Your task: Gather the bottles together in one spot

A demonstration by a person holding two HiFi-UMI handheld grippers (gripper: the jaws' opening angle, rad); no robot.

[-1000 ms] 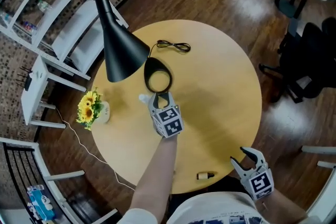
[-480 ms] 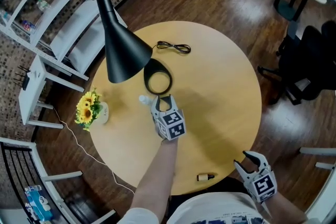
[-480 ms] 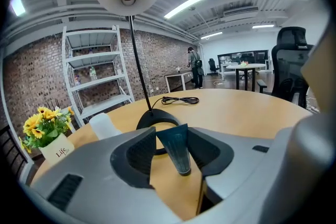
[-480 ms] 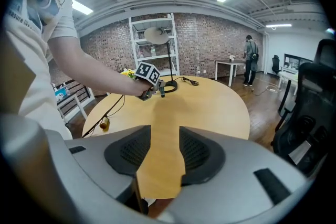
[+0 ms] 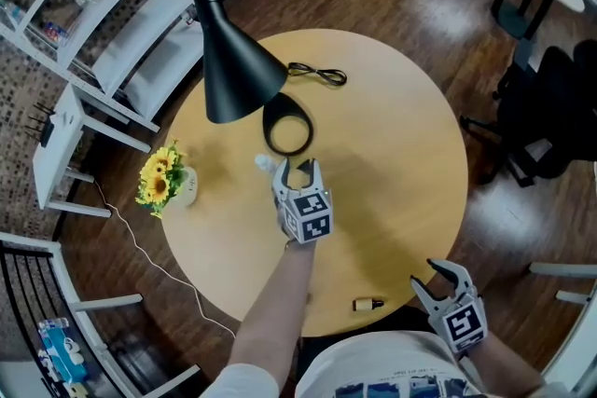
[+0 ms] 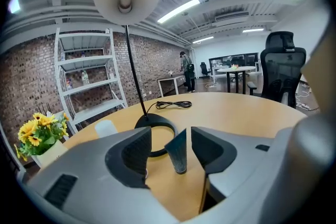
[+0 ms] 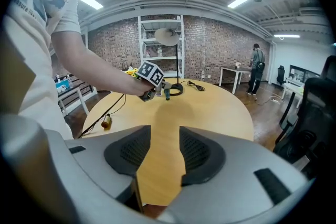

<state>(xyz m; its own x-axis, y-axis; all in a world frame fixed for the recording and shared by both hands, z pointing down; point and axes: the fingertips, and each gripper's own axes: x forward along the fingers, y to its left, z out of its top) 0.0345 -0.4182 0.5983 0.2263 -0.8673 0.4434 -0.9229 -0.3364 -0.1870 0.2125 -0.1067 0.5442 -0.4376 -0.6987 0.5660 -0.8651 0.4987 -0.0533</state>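
A small dark teal bottle (image 6: 178,152) stands upright on the round wooden table (image 5: 392,154), just in front of the lamp's ring base (image 5: 286,133). My left gripper (image 5: 298,171) reaches around it; its jaws have just been opening and now stand apart from the bottle's sides. A white-capped bottle (image 5: 264,165) stands close to the left of that gripper. A small amber bottle (image 5: 367,304) lies on its side near the table's front edge. My right gripper (image 5: 440,280) hovers at the front right edge, open with nothing between its fingers.
A black lamp (image 5: 238,61) leans over the table's back left, its cable (image 5: 317,75) coiled behind. A pot of yellow flowers (image 5: 163,186) sits at the left edge. White shelving (image 5: 103,23) stands beyond the table and a black office chair (image 5: 550,107) to the right.
The left gripper's jaws have spread wider around the dark bottle, which stays standing in place. The right gripper has hardly moved.
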